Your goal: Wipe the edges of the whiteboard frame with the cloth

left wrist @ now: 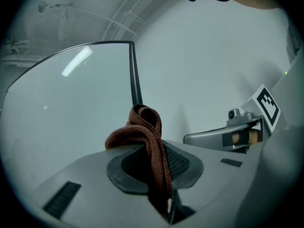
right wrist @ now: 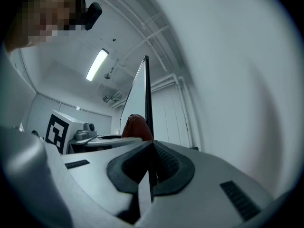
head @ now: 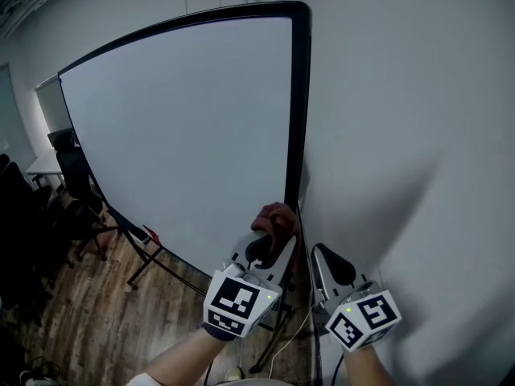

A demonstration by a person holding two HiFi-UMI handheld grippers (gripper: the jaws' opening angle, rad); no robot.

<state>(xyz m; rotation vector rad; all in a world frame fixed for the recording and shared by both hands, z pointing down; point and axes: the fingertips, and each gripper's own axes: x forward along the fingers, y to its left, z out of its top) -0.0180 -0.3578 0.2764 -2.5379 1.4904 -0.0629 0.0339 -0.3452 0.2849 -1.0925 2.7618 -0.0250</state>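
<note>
The whiteboard (head: 185,135) stands upright in a black frame (head: 301,103), and its right edge runs down toward my grippers. My left gripper (head: 269,238) is shut on a reddish-brown cloth (head: 275,218). The cloth sits against the lower part of that right edge. In the left gripper view the cloth (left wrist: 148,137) bulges up from between the jaws, with the frame (left wrist: 136,80) rising just behind it. My right gripper (head: 323,257) hovers to the right of the frame, near the wall. Its jaws are together with nothing between them (right wrist: 152,161). The right gripper view also shows the frame (right wrist: 147,94) edge-on and the cloth (right wrist: 135,126).
A white wall (head: 402,135) stands close on the right of the board. The board's black stand legs (head: 149,260) rest on a wooden floor (head: 96,312). Black chairs (head: 76,183) and a table stand at the far left. A thin cable (head: 291,332) hangs below the grippers.
</note>
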